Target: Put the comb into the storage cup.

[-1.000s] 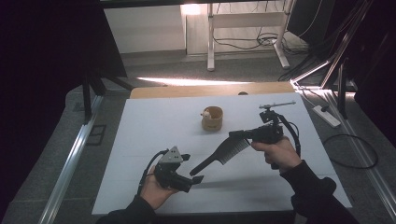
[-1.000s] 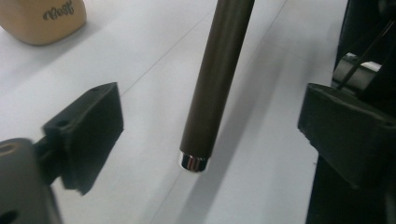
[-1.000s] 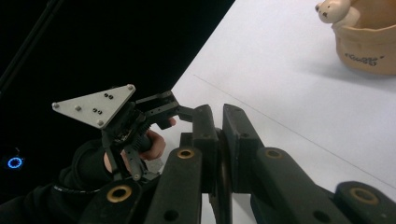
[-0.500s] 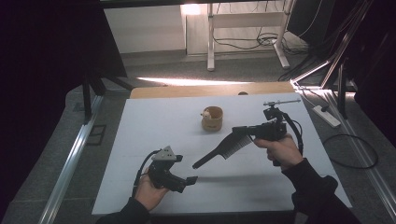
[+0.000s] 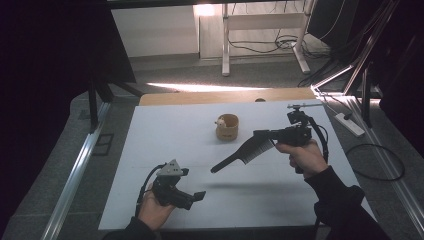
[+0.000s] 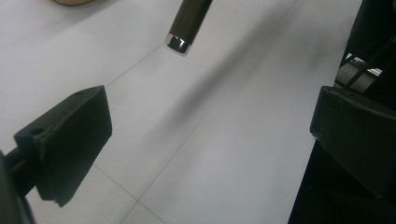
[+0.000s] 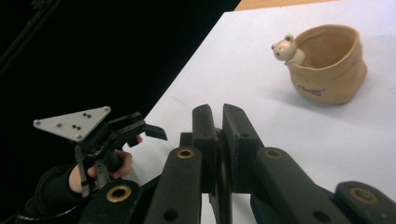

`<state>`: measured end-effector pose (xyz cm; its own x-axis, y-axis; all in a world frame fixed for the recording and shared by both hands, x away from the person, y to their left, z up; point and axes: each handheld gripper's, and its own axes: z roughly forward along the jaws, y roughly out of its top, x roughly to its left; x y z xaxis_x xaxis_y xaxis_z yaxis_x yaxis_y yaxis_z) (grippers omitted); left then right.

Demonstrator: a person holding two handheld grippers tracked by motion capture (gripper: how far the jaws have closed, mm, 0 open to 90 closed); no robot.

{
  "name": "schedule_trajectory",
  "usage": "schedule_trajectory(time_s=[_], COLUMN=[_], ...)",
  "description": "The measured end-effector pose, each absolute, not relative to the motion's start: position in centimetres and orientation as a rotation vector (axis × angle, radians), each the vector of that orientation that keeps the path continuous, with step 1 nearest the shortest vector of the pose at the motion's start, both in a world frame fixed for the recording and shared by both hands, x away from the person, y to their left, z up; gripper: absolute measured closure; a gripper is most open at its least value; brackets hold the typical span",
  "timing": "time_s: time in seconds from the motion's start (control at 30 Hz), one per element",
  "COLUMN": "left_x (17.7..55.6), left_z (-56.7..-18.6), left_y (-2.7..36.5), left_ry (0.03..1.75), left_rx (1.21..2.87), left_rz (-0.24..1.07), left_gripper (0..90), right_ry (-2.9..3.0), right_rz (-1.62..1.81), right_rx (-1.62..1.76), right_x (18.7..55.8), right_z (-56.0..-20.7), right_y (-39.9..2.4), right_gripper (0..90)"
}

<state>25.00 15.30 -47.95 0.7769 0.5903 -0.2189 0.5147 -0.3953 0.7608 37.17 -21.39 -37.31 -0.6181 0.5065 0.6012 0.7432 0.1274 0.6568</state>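
A black comb (image 5: 243, 152) hangs above the white table (image 5: 165, 135), its handle end pointing down-left. My right gripper (image 5: 270, 136) is shut on the comb's toothed end; in the right gripper view the jaws (image 7: 215, 114) press on its thin edge. My left gripper (image 5: 196, 197) is near the front edge, its jaws wide apart and just opened a little further, with nothing between them. The left gripper view has the comb's handle tip (image 6: 183, 25) ahead of the open gripper (image 6: 210, 140), apart from it. A tan cup (image 5: 227, 127) with a small frog figure stands mid-table.
The tan cup (image 7: 327, 65) sits beyond the right gripper's jaws, and the left gripper (image 7: 140, 130) is at the table's dark edge. A wooden strip (image 5: 220, 96) borders the far side. Cables and a power strip (image 5: 348, 125) lie on the floor at right.
The right gripper has carried the comb up and to the right, away from the left gripper. The left hand has drawn back slightly toward the near edge.
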Motion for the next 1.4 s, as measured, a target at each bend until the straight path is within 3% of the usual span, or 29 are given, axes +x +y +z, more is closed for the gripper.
schedule_trajectory(time_s=[1.4], left_x=[21.3], left_z=[-48.0], left_y=[20.4], left_ry=[0.94], left_rx=[2.038], left_rz=[0.177], left_gripper=[0.0], right_ry=[-2.189], right_rz=[-1.569], right_rx=[-1.345], right_x=[39.2], right_z=[-35.6], right_y=[-23.2], right_gripper=[84.6])
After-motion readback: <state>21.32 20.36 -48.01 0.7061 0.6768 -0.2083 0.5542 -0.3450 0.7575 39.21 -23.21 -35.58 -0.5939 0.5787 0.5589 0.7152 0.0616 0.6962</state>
